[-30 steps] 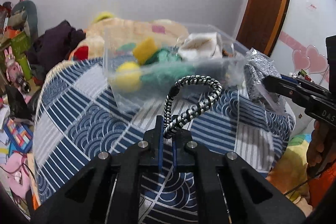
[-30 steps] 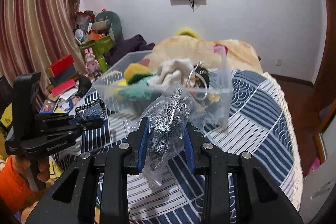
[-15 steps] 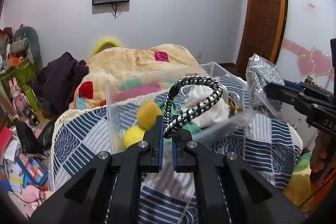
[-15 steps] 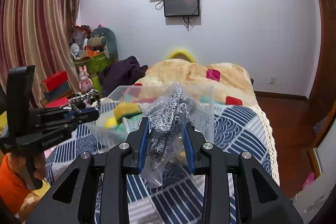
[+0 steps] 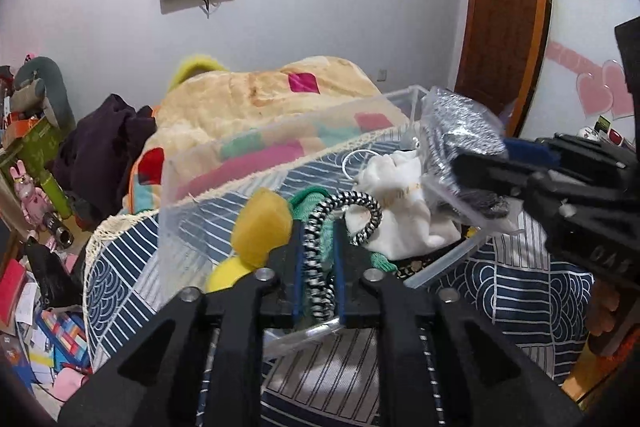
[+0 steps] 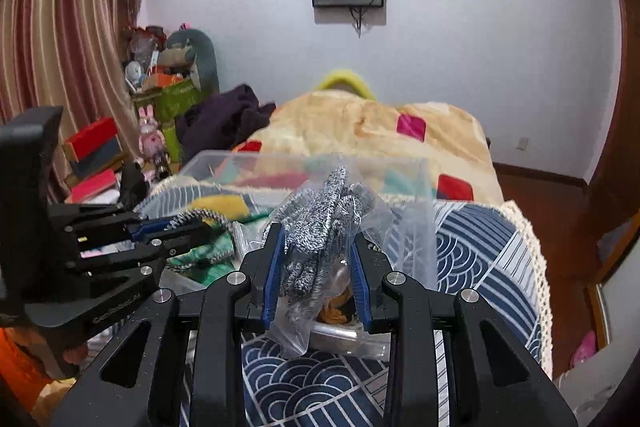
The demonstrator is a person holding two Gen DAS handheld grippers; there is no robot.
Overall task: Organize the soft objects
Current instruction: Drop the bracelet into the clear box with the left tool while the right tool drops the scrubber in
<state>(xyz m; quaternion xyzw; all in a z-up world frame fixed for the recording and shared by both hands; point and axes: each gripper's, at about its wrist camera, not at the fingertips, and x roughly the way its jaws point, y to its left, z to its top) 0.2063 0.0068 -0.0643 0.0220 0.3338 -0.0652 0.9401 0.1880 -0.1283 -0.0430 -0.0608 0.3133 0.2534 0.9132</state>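
Both carried items hang over the clear plastic bin, which sits on the patterned bed cover at mid-frame. The left hand-held gripper is clenched on a black-and-white braided cord, its loop arching just above the bin's contents. The right hand-held gripper pinches a bagged silver-grey knit bundle at the bin's near edge. Already inside lie yellow sponge pieces, a green knit item and a white cloth pouch. The sorting looks well advanced; judging by this, both held items remain to be released into the bin.
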